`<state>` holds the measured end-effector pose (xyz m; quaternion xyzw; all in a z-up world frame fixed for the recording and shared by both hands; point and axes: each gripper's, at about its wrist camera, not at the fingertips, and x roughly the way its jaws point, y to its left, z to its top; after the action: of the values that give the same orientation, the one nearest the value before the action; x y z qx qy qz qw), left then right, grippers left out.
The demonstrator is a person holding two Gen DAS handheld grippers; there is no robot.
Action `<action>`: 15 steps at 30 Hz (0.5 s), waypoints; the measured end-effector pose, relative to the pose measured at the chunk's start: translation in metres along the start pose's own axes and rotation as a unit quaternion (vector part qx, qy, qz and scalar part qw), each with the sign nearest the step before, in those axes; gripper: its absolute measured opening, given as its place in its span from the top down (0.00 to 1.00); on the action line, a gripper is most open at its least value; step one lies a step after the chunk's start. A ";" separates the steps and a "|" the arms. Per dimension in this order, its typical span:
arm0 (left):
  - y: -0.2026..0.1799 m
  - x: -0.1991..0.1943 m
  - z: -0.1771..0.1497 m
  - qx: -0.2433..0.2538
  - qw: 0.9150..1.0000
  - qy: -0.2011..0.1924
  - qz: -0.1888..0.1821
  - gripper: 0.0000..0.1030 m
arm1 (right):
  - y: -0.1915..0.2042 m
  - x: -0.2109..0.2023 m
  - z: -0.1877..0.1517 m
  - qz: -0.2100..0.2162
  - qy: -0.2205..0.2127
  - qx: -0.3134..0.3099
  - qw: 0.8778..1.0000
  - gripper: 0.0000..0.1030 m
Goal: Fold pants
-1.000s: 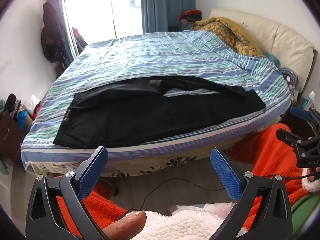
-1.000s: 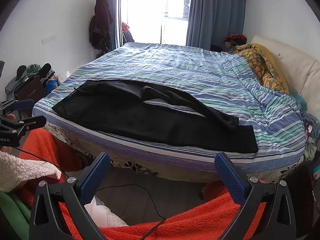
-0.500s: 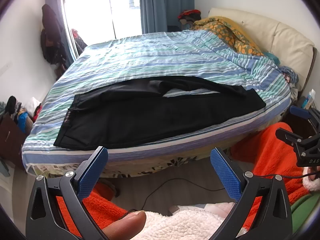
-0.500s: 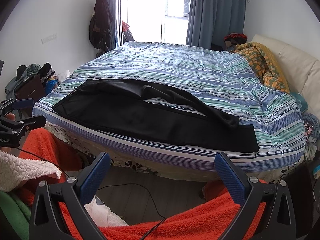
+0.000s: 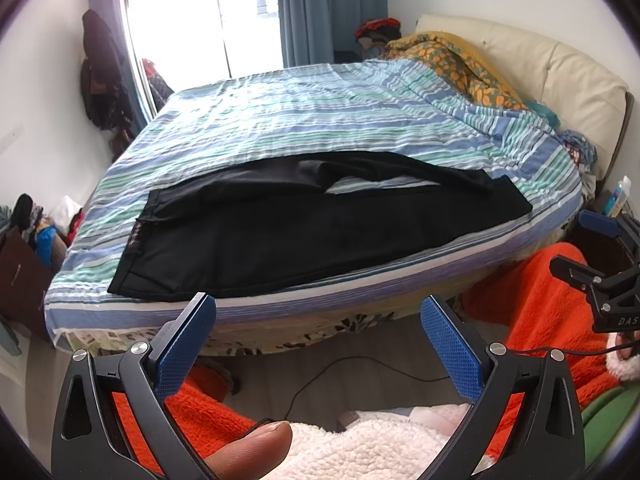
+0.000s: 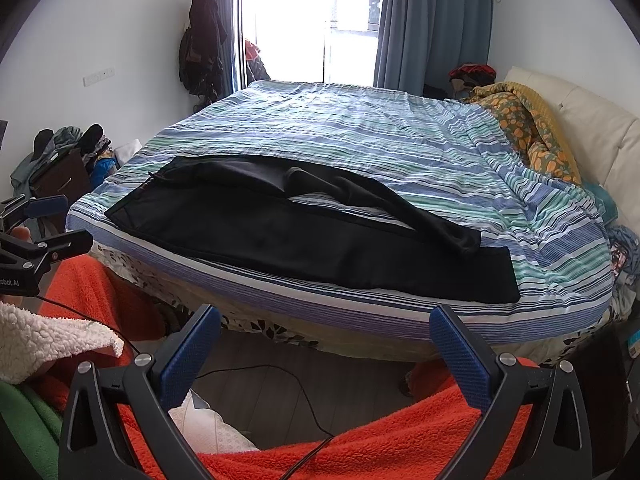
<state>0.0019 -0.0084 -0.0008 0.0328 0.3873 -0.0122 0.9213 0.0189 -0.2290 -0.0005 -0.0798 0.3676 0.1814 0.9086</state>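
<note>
Left gripper [image 5: 318, 312] nearer pants [image 5: 320, 228] at bed [image 5: 360, 120] edge

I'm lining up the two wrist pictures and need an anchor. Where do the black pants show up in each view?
Left wrist view: the black pants lie across the middle of the picture, along the near edge of the striped bed, waistband at left.
Right wrist view: the pants lie mid-picture, running down to the right, waistband at left.
Shared landmark: the orange patterned blanket by the headboard, also at right here.
</note>
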 end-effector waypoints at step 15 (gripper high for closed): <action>-0.001 0.003 -0.002 0.001 1.000 0.003 0.001 0.01 | 0.000 0.002 0.000 -0.001 0.004 -0.001 1.000 0.00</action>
<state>0.0025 -0.0090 -0.0048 0.0338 0.3899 -0.0117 0.9202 0.0200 -0.2289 -0.0020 -0.0819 0.3705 0.1801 0.9075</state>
